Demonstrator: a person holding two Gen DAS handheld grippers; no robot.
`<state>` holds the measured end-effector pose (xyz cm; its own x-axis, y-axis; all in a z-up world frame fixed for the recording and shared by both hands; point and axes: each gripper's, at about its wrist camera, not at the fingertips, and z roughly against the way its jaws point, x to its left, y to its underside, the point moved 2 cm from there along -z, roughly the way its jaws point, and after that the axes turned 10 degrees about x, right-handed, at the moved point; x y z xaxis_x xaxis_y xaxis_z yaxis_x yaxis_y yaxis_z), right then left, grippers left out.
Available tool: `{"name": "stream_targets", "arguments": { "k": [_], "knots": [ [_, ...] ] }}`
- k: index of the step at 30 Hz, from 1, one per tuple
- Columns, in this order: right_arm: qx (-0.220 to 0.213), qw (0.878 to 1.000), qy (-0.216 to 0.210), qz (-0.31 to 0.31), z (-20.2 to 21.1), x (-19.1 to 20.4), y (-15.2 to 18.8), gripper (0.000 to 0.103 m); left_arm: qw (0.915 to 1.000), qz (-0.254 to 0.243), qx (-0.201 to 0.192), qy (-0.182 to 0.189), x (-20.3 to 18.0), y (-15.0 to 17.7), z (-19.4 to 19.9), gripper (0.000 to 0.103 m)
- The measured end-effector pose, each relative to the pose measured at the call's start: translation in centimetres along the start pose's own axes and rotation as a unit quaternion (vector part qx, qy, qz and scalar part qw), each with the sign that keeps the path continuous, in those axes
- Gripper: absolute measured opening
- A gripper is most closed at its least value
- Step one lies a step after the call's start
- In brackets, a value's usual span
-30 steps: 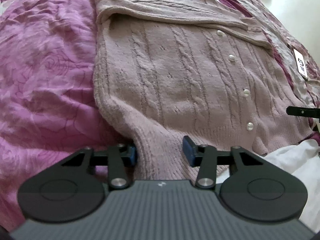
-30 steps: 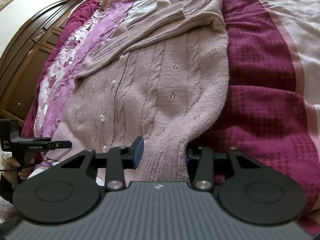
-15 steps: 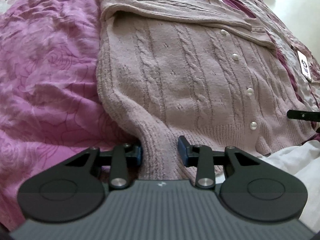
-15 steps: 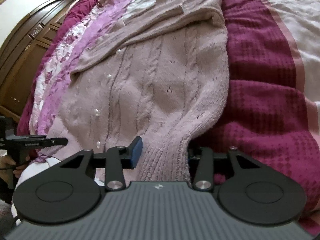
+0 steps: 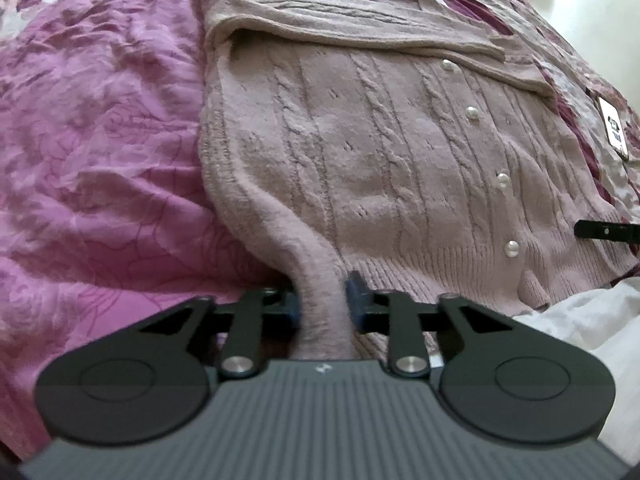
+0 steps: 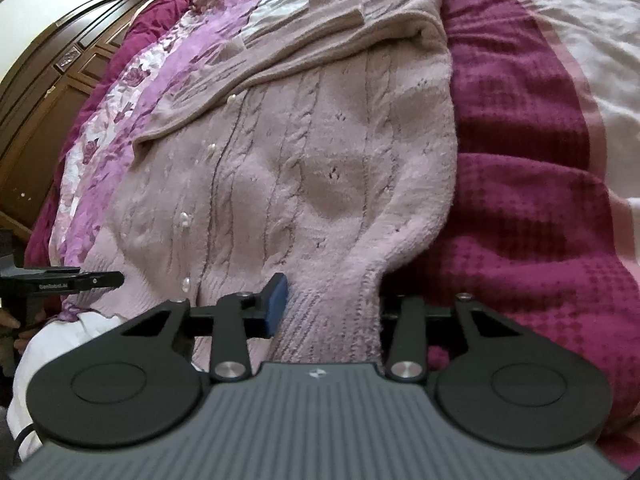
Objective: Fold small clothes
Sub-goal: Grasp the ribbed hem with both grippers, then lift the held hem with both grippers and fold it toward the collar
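A pale pink cable-knit cardigan with pearl buttons lies flat on the bed, sleeves folded across its top. It also shows in the right wrist view. My left gripper is shut on the cardigan's bottom left hem corner, and the knit bunches between the blue pads. My right gripper straddles the bottom right hem corner; its jaws stand wide, with the ribbed hem lying between them. The right pad is hidden behind the knit.
A purple floral bedspread lies left of the cardigan and a dark magenta blanket lies right of it. White cloth sits at the near edge. A phone lies at the far right. A wooden headboard stands behind.
My left gripper's jaws have closed step by step onto the hem corner. My right gripper has moved slightly forward over its corner, jaws still wide.
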<state>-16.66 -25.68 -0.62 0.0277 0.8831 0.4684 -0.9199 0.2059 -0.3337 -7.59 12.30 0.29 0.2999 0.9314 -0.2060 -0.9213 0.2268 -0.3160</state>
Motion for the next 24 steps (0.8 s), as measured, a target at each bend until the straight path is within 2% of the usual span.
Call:
{"name": "stream_targets", "arguments": {
  "k": [2,6,9,14,24],
  "knots": [
    [-0.007,1.000,0.000,-0.001,0.2,-0.1,0.0,0.025,0.9999,0.005,-0.006,0.011,0.3,0.0,0.3,0.016],
    [-0.037,0.999,-0.023,-0.013,1.2,-0.4,-0.3,0.013,0.9986,0.012,-0.035,0.039,0.4,-0.1,1.4,0.014],
    [-0.067,0.996,-0.044,-0.035,2.3,-0.6,-0.7,0.011,0.9953,0.021,-0.063,0.070,0.4,-0.4,2.5,0.014],
    [-0.111,0.990,-0.071,-0.042,4.0,0.0,-2.2,0.010,0.9897,0.027,-0.100,0.098,0.0,-1.3,4.3,0.014],
    [-0.175,0.977,-0.110,-0.047,6.0,1.4,-6.4,0.009,0.9852,0.056,-0.133,0.093,0.7,-4.2,6.4,0.013]
  ]
}}
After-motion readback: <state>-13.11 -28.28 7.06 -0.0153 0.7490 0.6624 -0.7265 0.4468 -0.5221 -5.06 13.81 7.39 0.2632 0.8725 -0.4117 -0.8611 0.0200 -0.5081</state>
